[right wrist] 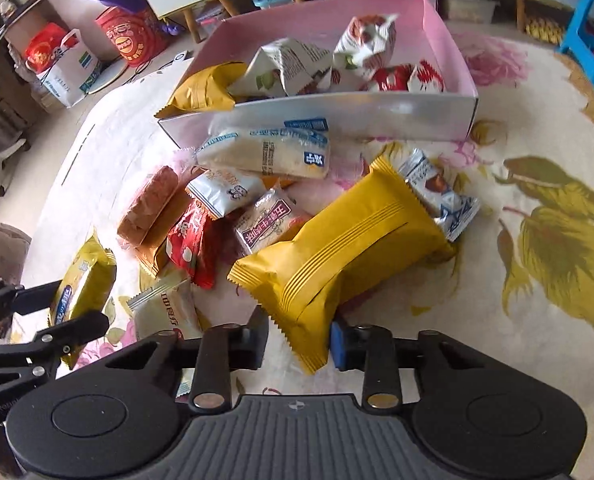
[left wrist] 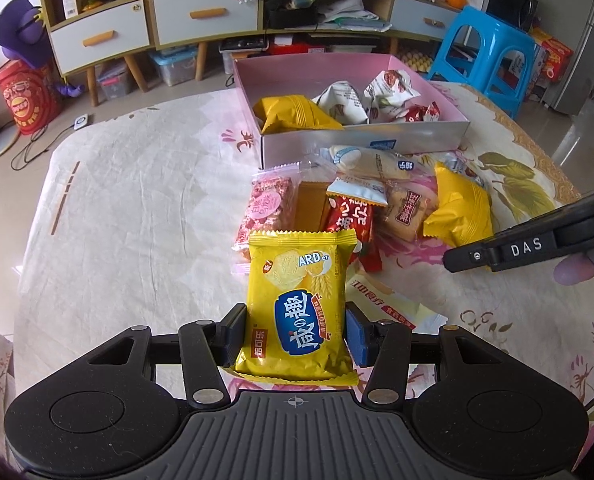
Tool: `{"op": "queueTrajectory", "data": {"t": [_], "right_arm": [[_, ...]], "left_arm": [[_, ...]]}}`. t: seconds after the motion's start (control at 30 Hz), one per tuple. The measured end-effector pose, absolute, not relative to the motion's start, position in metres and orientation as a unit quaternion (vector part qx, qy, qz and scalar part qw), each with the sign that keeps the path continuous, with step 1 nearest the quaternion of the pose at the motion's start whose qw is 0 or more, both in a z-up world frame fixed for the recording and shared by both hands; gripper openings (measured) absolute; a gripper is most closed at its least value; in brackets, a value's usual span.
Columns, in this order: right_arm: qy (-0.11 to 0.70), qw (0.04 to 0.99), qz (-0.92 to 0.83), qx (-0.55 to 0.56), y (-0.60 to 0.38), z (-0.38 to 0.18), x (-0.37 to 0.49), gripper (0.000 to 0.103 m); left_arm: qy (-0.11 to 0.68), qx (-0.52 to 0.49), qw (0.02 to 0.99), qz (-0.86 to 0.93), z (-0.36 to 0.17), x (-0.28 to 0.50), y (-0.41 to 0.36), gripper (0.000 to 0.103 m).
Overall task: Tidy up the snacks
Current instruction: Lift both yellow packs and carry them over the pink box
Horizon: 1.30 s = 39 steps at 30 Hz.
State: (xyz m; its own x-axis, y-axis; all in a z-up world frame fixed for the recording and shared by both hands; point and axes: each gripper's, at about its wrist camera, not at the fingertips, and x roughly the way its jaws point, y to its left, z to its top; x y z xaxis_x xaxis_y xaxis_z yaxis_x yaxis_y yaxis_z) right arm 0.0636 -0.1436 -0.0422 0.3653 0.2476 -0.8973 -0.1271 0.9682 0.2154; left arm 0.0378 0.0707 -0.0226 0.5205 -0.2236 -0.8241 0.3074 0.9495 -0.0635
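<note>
My left gripper (left wrist: 295, 336) is shut on a yellow biscuit packet with a blue label (left wrist: 297, 292), held upright over the flowered tablecloth; the same packet (right wrist: 83, 280) shows at the lower left of the right wrist view. My right gripper (right wrist: 297, 346) is closed on the near serrated end of a plain yellow packet (right wrist: 337, 248), which lies on the cloth at the right of the snack pile. The left wrist view has that packet (left wrist: 459, 208) beside the right gripper's black body. Behind the pile a pink box (right wrist: 337, 114) holds a yellow packet (right wrist: 201, 90) and several white and red ones.
Loose snacks lie between me and the box: a long white packet (right wrist: 265, 152), a red one (right wrist: 189, 244), a pink one (left wrist: 263, 208) and a silver-blue one (right wrist: 441, 196). A blue stool (left wrist: 485, 48) and a low cabinet (left wrist: 145, 20) stand past the table's far edge.
</note>
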Motion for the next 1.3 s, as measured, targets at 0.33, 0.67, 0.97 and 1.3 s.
{"op": "queueTrajectory", "data": {"t": [0.33, 0.67, 0.97, 1.3], "right_arm": [[0.522, 0.843, 0.125, 0.032, -0.142, -0.022, 0.058, 0.0], [0.498, 0.855, 0.144, 0.031, -0.14, -0.003, 0.05, 0.0], [0.468, 0.87, 0.145, 0.054, -0.155, 0.02, 0.051, 0.0], [0.452, 0.881, 0.128, 0.05, -0.17, 0.033, 0.087, 0.0]], "left_arm": [[0.459, 0.042, 0.875, -0.148, -0.017, 0.04, 0.071, 0.048], [0.449, 0.039, 0.881, -0.147, -0.009, 0.04, 0.067, 0.048], [0.429, 0.026, 0.891, -0.146, 0.008, 0.048, 0.06, 0.048], [0.406, 0.013, 0.903, -0.14, 0.027, 0.093, 0.043, 0.048]]}}
